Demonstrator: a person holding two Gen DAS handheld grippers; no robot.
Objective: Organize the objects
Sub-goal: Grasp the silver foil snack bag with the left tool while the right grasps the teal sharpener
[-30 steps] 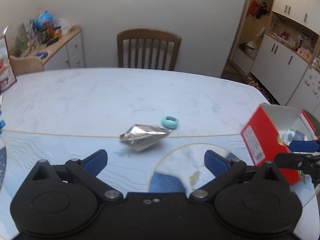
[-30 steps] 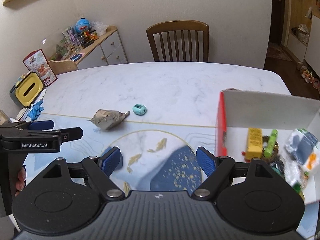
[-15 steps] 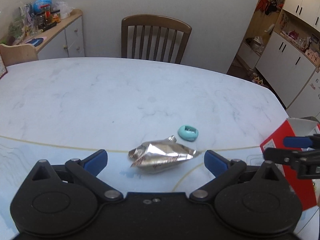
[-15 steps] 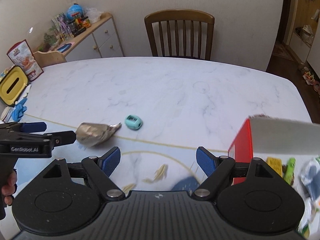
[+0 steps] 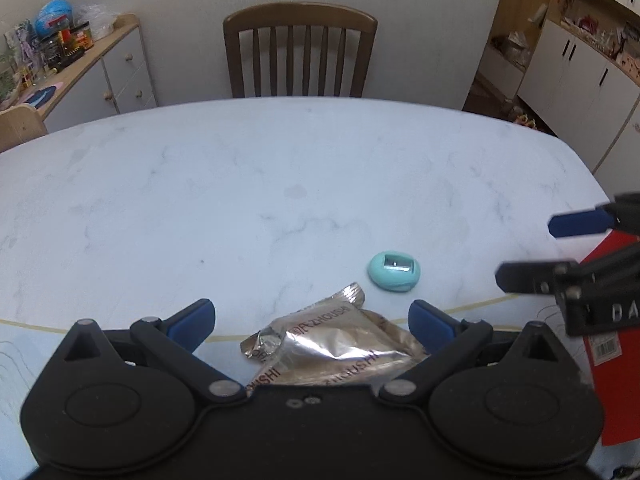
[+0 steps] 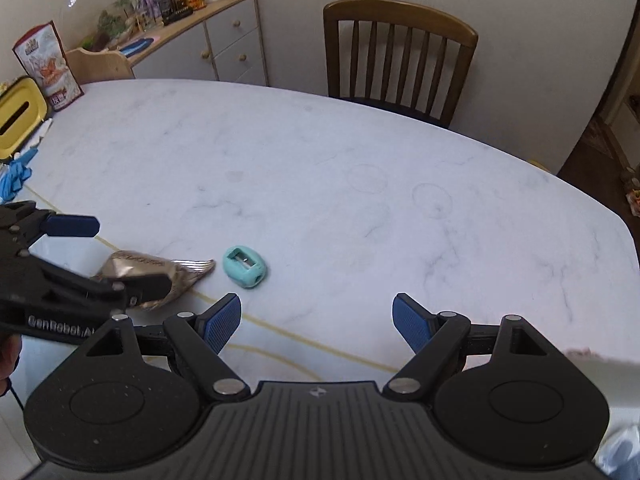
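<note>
A crumpled silver foil packet (image 5: 332,346) lies on the white marble table (image 5: 240,184). My left gripper (image 5: 312,320) is open, and the packet sits between its blue pads without being pinched. A small teal pencil sharpener (image 5: 394,271) rests just beyond the packet, to the right. In the right wrist view the packet (image 6: 160,276) is partly hidden behind the left gripper's fingers (image 6: 72,226), and the sharpener (image 6: 245,267) lies ahead and left of my right gripper (image 6: 318,322), which is open and holds nothing. The right gripper's fingers (image 5: 576,224) show at the left wrist view's right edge.
A red box (image 5: 612,360) stands at the table's right edge; its white flap (image 6: 600,376) shows at lower right. A wooden chair (image 5: 300,52) is at the far side. A yellow-lidded box (image 6: 20,120), a snack bag (image 6: 48,66) and blue gloves (image 6: 16,172) sit at the left.
Both grippers moved forward over the table. The left gripper closed in on the foil packet, which now lies between its open fingers. The red box slid out of the right wrist view.
</note>
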